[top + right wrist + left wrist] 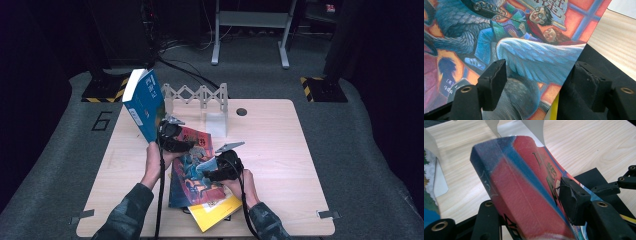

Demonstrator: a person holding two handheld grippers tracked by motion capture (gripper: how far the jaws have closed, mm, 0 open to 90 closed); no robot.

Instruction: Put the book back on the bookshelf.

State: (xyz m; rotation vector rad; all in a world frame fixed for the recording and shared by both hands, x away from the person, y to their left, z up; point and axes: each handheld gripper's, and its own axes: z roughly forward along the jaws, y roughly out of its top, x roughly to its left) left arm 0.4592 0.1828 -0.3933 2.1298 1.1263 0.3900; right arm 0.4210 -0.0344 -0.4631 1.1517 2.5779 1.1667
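the red picture book [192, 165] lies tilted atop a yellow book [216, 212] mid-table, its cover characters too blurred to read. the left gripper [172, 137] pinches its spine; the right gripper [220, 167] straddles its edge, jaws spread. a blue book [145, 102] stands alongside, three books total.

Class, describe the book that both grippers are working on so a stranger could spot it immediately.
On the wooden table, near its front edge, lies a small stack of books. The illustrated book tops it, over a yellow book; its red-and-blue cover shows a winged creature.
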